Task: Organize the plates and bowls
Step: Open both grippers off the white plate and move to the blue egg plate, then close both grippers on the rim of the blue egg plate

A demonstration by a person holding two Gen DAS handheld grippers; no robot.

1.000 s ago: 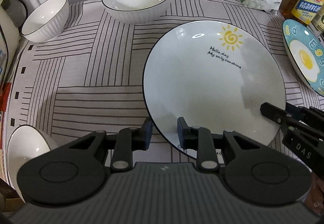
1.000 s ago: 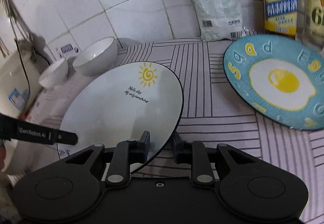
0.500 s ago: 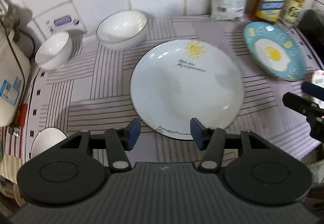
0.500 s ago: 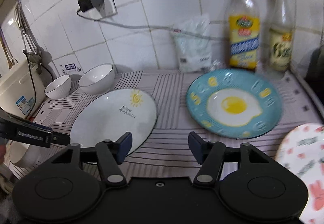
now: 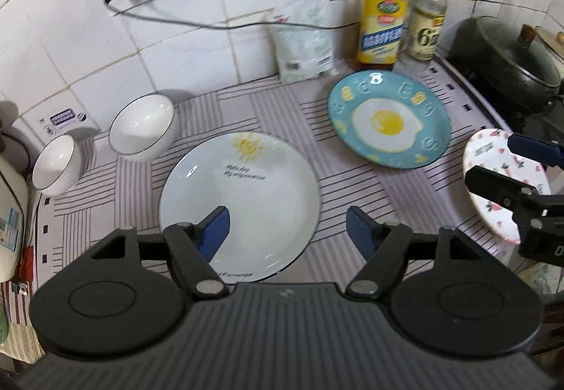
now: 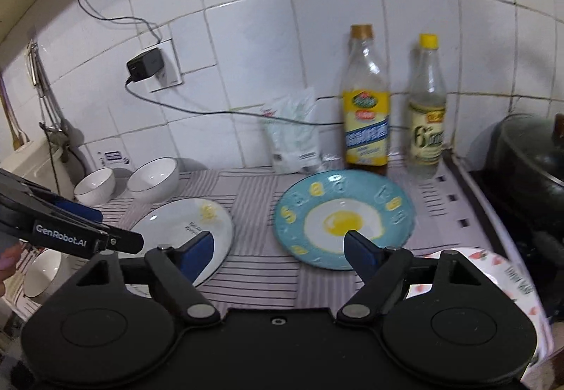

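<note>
A white plate with a yellow sun lies flat on the striped mat. A blue fried-egg plate lies to its right. A white plate with a strawberry print sits at the mat's right edge. Two white bowls stand at the back left, and a third bowl at the front left. My left gripper is open and empty above the sun plate's near side. My right gripper is open and empty, raised above the mat.
Two bottles and a white bag stand against the tiled wall. A black lidded pot sits on the stove at right. A charger and cable hang on the wall. A white appliance stands at left.
Both grippers have let go of the sun plate, opened wide and pulled back and up. The plate now lies flat on the mat.
</note>
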